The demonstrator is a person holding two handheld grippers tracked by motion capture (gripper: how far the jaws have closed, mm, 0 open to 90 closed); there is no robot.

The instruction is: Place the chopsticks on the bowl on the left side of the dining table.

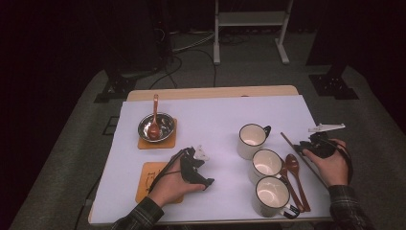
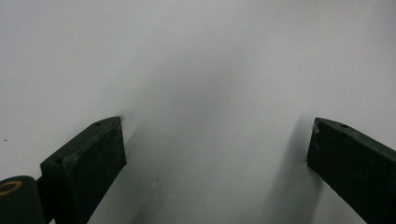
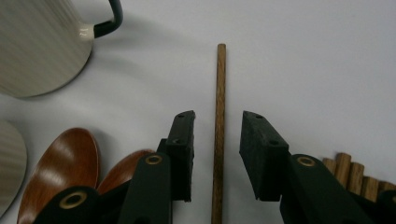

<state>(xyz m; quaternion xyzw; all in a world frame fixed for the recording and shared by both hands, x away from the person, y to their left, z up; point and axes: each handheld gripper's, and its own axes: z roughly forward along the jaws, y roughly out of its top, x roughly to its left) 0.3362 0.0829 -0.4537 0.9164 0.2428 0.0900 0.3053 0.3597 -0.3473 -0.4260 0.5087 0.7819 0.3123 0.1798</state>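
Observation:
A single wooden chopstick (image 3: 220, 74) lies on the white sheet, running straight up between the jaws of my right gripper (image 3: 218, 116). The jaws straddle it with a gap on either side, so this gripper is open and not pressing. From above, the right gripper (image 1: 300, 146) sits at the table's right edge over the chopstick (image 1: 288, 140). Several more chopstick ends (image 3: 355, 170) lie just beside the right jaw. My left gripper (image 2: 218, 122) rests open on bare white sheet with nothing between its jaws; in the high view the left gripper (image 1: 203, 179) is near the front, left of the cups.
Three white cups (image 1: 251, 139) (image 1: 265, 164) (image 1: 272, 194) stand in a row left of the right hand, with two wooden spoons (image 1: 293, 165) beside them. A metal bowl (image 1: 163, 128) with a spoon (image 1: 154, 120) sits on an orange coaster (image 1: 143, 143). Another coaster (image 1: 152, 171) lies under the left hand.

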